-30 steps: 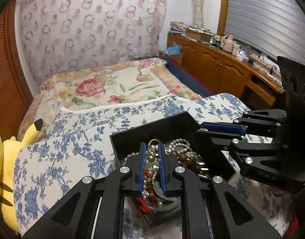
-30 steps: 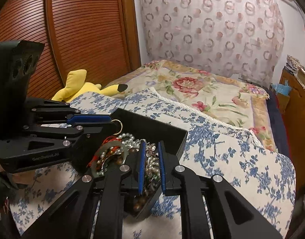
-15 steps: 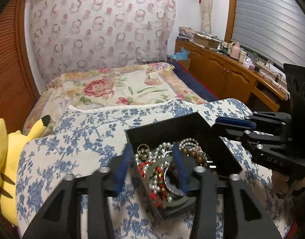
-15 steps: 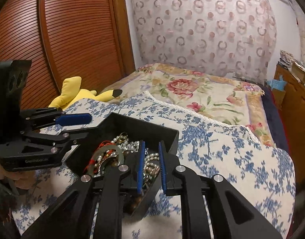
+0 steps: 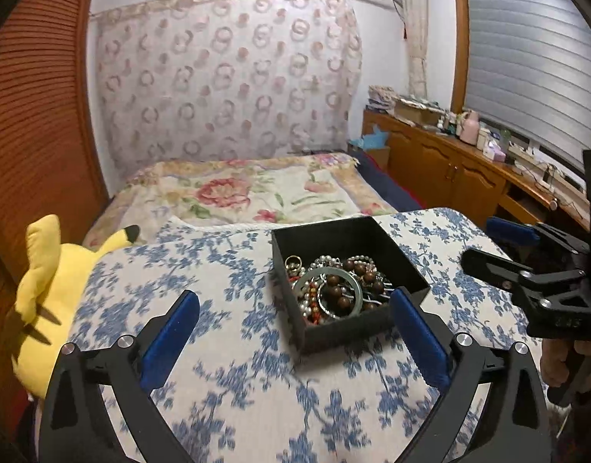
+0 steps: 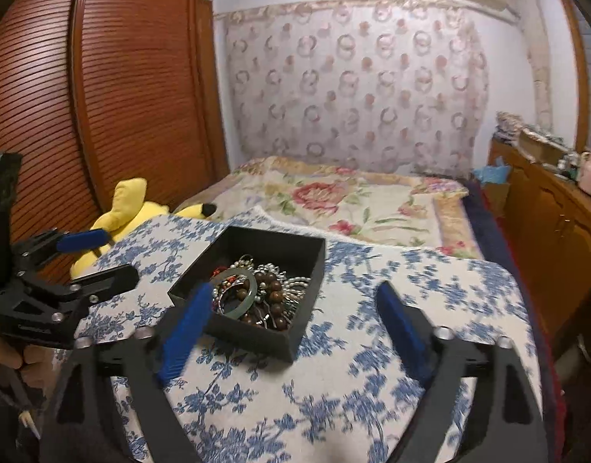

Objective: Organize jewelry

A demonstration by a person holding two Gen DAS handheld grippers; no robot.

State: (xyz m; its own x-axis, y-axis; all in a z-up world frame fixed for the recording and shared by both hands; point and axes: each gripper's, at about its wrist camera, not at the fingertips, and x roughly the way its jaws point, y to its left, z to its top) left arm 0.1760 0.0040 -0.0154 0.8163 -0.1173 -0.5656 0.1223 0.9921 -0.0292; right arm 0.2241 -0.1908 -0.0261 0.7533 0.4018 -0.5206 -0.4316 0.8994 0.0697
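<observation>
Both tongs just opened wide, empty, jewelry tangled in box, pcs indistinct

We see a bed against a patterned curtain. Slatted wooden doors stand left; a cabinet runs under the shuttered window.
</observation>
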